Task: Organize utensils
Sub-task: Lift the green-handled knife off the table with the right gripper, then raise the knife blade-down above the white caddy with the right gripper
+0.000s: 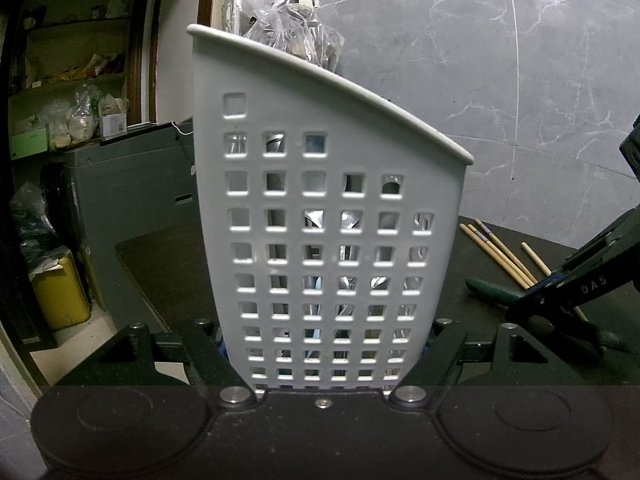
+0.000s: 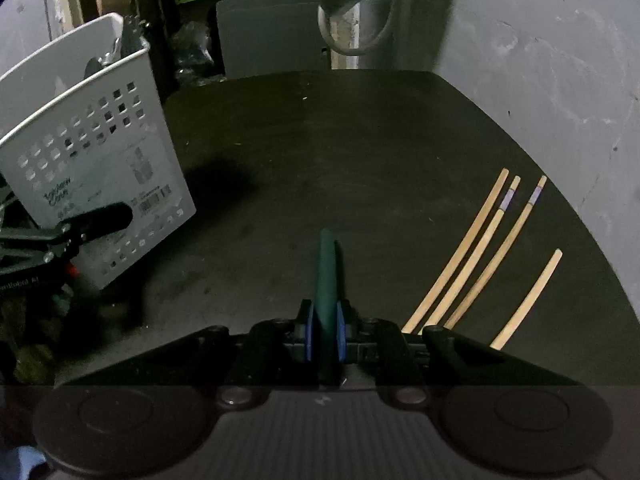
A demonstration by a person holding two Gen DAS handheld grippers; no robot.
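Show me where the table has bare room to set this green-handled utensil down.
Widest bare patch: the middle of the dark table, between the white caddy in the left gripper and the chopsticks. The far edge is bare too. The chopsticks crowd the right side; the caddy fills the left.

Four chopsticks (image 2: pixel 476 256) (two purple-banded), one white caddy (image 2: pixel 96 152), one green-handled utensil (image 2: pixel 327 272)

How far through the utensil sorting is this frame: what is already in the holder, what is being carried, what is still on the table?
Done: some utensils already show through the holes of the white holder, which the left gripper clamps. In hand: the right gripper is shut on a green-handled utensil, not yet in the holder. Left: four chopsticks still lie on the dark table.
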